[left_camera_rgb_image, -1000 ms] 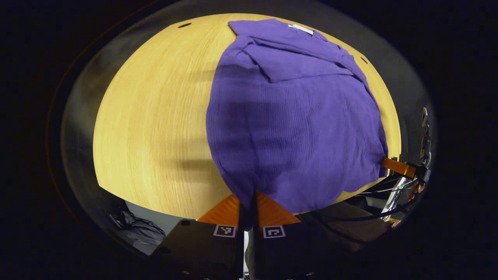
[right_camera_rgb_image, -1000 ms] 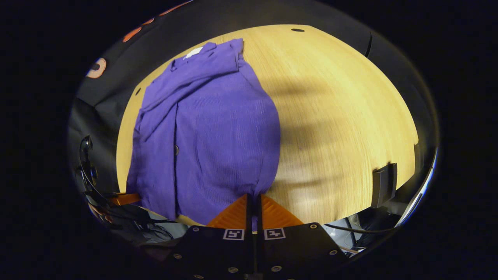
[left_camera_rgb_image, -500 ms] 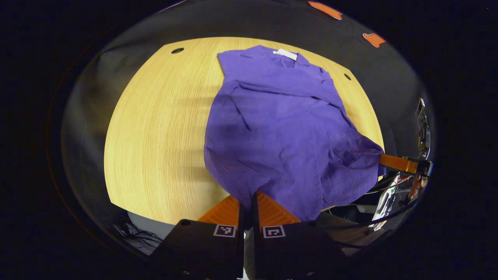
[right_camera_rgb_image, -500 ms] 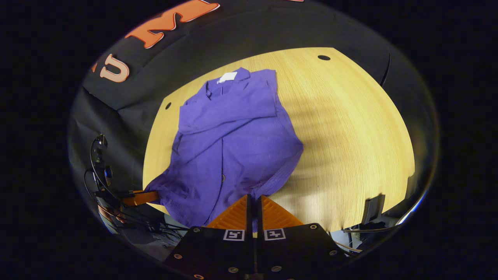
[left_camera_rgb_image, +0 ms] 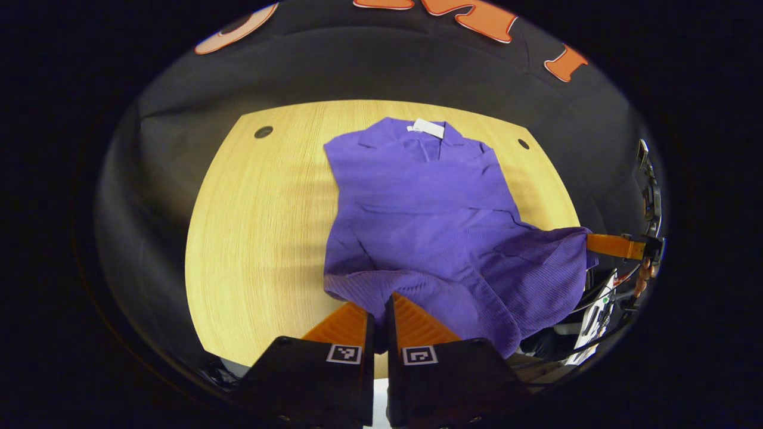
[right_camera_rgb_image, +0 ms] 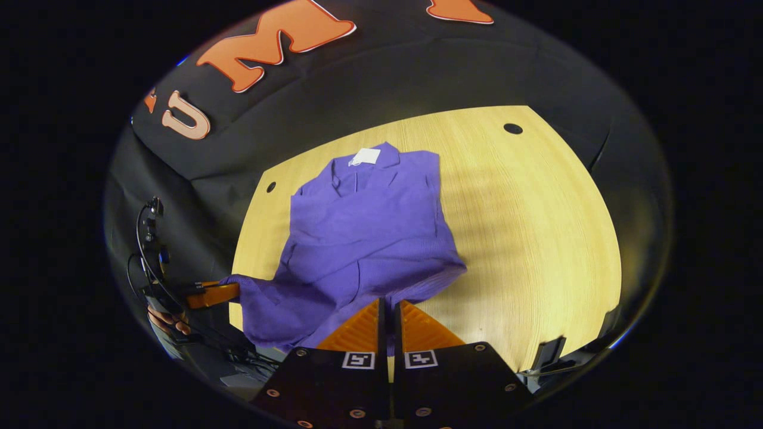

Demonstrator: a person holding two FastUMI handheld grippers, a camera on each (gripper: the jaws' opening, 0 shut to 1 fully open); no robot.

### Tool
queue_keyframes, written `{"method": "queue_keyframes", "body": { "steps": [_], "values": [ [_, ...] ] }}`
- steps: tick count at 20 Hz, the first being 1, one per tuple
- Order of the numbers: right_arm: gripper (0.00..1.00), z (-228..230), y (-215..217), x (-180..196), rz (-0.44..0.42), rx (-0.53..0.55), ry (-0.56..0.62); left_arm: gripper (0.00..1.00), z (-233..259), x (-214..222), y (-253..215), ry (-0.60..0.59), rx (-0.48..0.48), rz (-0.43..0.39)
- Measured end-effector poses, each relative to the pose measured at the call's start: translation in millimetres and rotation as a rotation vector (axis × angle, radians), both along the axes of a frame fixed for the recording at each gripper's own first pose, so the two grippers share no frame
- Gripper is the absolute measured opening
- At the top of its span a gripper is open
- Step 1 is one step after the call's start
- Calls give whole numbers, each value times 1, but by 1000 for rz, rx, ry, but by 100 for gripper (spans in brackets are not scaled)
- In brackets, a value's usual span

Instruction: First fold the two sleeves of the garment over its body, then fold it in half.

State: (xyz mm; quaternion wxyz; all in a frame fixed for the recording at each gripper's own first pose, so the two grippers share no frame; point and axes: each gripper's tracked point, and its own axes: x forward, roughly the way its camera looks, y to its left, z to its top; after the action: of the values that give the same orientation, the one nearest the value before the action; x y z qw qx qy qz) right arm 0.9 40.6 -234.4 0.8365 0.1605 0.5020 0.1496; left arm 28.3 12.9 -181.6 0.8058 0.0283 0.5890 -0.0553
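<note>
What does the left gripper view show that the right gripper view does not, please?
Left gripper view: the left gripper close up, shut on the shirt's near hem, the right gripper far off at the right. Right gripper view: the reverse, plus a hand holding the far gripper and a dark bracket at the table's edge. Both: the purple shirt, hem lifted, white label at its collar.

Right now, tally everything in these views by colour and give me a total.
Purple: 1, the shirt
Orange-fingered: 2, the left gripper and the right gripper, each pinching the shirt's lifted bottom edge
Pale wood: 1, the table
White: 1, the tag at the collar
Total: 5
</note>
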Motion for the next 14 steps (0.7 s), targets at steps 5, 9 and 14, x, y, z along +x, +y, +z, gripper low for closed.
{"method": "queue_keyframes", "body": {
  "steps": [5,9,14],
  "values": [
    [4,15,2,50,-4,-4,-42,11,9,53,-1,-15,8,-18],
    [3,16,2,85,1,-14,-51,11,7,93,2,-15,19,-20],
    [3,2,2,130,7,-13,-24,11,-3,152,3,-2,78,-57]
  ]
}}
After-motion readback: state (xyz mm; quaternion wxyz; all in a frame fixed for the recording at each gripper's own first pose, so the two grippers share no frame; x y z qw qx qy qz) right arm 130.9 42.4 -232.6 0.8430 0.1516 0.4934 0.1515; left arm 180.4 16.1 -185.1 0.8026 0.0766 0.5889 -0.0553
